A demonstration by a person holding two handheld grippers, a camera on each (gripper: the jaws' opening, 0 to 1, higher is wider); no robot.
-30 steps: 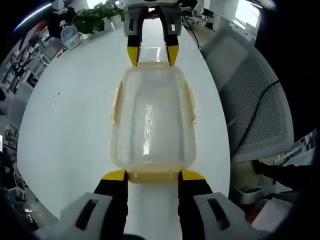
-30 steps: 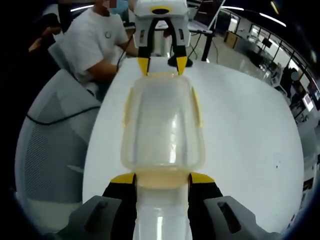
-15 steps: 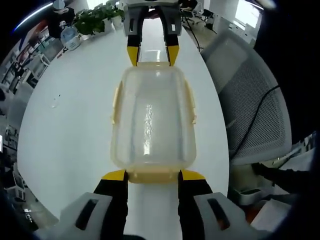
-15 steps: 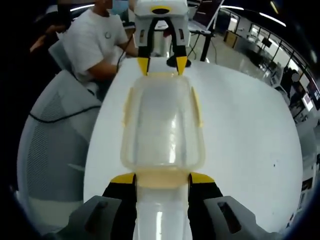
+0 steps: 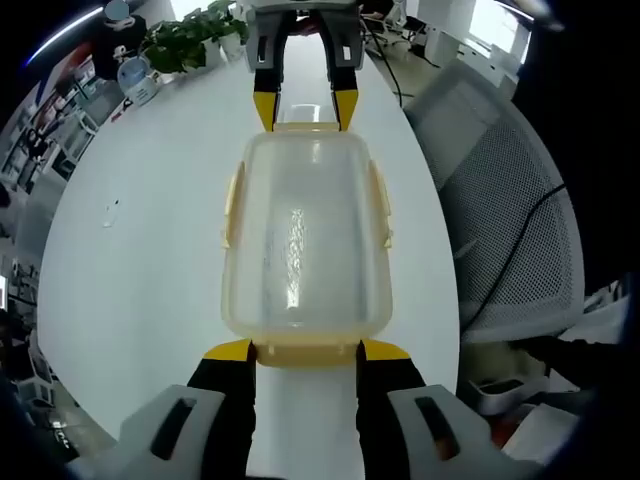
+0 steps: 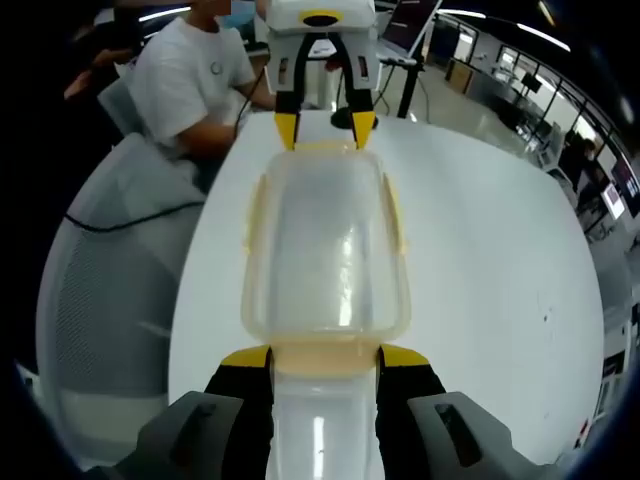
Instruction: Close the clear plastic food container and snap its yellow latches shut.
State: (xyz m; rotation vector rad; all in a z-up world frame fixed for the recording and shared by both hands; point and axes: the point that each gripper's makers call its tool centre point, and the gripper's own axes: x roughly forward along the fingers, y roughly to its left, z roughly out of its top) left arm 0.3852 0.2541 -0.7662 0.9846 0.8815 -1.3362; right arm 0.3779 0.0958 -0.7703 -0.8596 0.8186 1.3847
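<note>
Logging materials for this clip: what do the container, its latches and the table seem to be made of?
Container: clear, glossy plastic, apparently; the table shows through it and it carries streaky glare. Latches: opaque pale yellow, likely plastic. Table: smooth white top with soft sheen; material unclear.

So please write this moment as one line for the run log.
left gripper: at end latch | right gripper: at opposite end | container: lid on

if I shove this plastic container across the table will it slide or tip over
The container would probably slide: it sits low and wide on the smooth white table. It looks empty, so likely light. Its thin clear walls may flex under pressure.
</note>
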